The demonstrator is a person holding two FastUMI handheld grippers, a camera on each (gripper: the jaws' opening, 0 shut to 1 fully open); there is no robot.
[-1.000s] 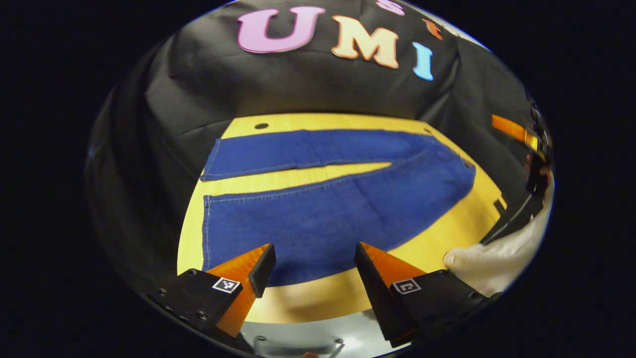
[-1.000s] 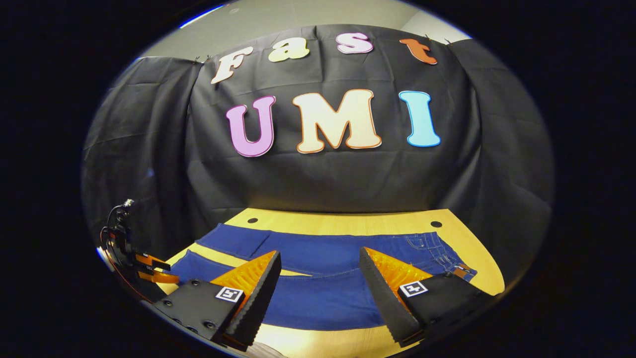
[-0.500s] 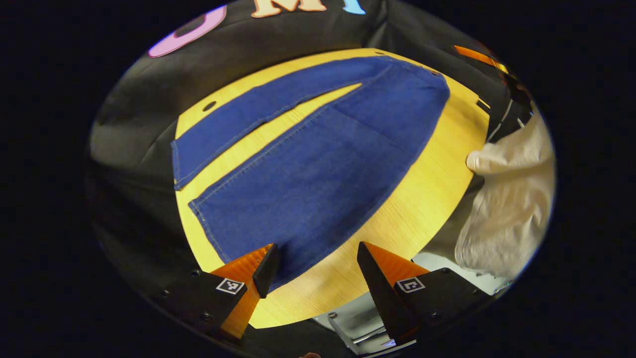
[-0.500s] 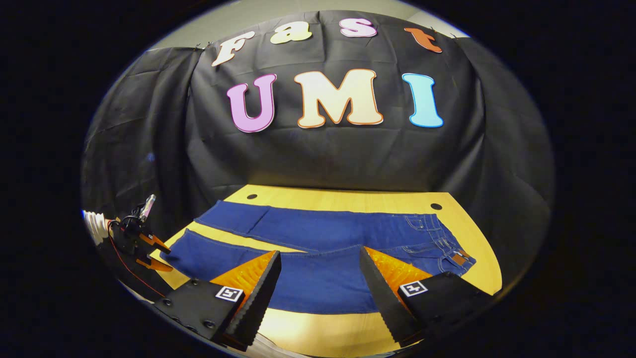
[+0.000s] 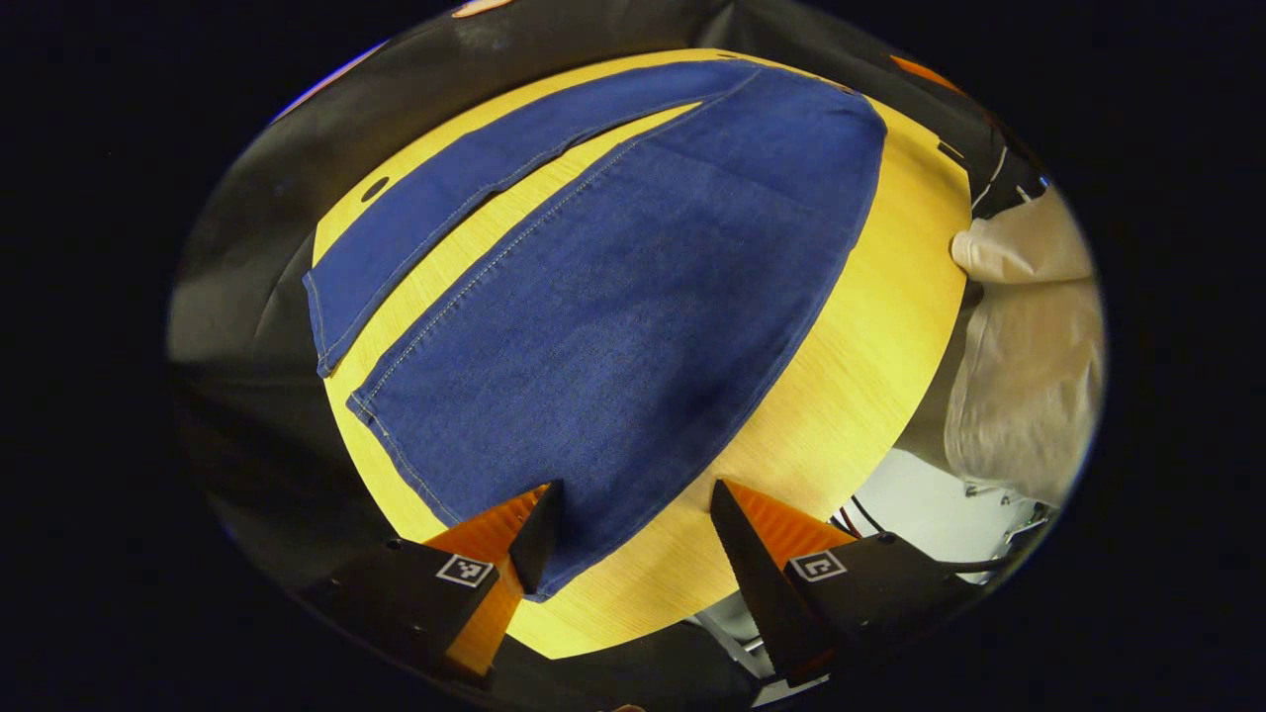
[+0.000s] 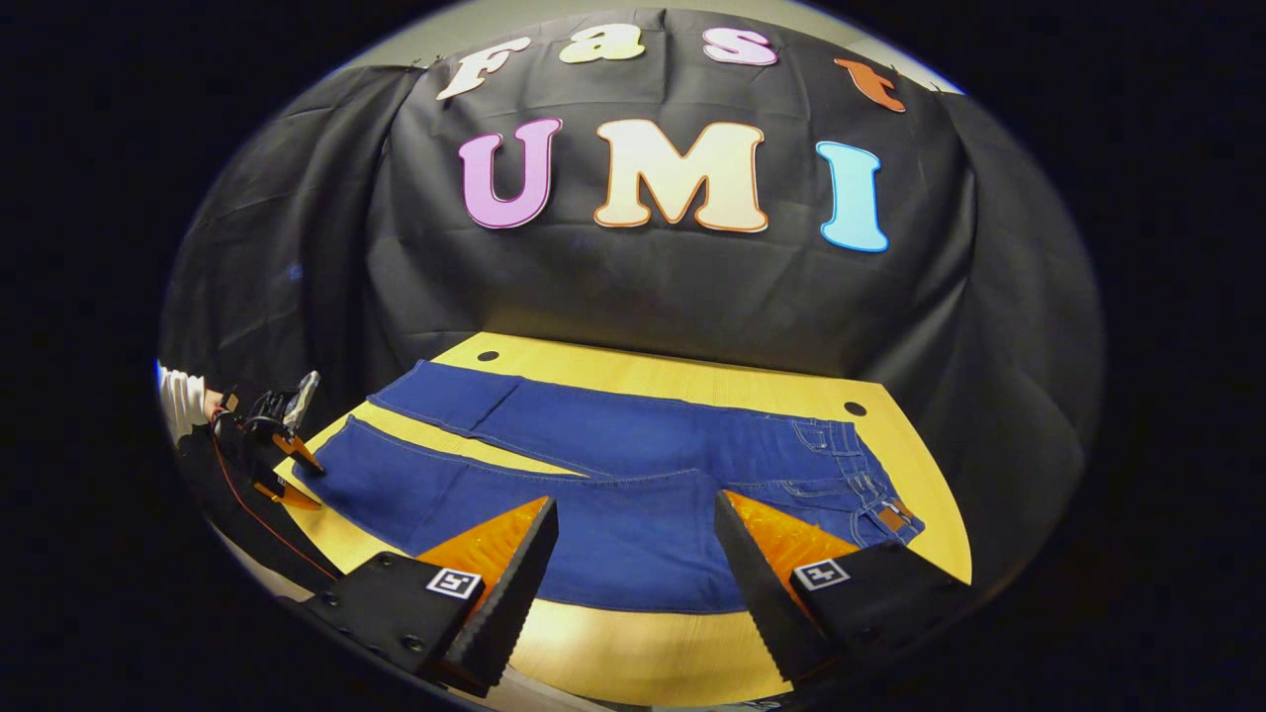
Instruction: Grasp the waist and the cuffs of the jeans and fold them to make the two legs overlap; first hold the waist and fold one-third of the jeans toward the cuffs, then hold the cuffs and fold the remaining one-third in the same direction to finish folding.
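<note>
The jeans (image 6: 613,475) lie flat on the wooden table (image 6: 673,381), legs spread in a narrow V, waist toward the right in the right gripper view. The left gripper (image 5: 628,534) hangs low over the near leg's cuff end, fingers spread wide, gripping nothing; one fingertip sits over the denim's edge, though contact cannot be told. The right gripper (image 6: 638,564) hovers over the near leg by the crotch, fingers likewise apart and empty. Two round holes (image 6: 855,408) mark the table's far edge. A white sleeve (image 5: 1029,336) shows at the right of the left gripper view, beside the table. Black cloth wall (image 6: 643,287) behind; nothing lies on the jeans.
</note>
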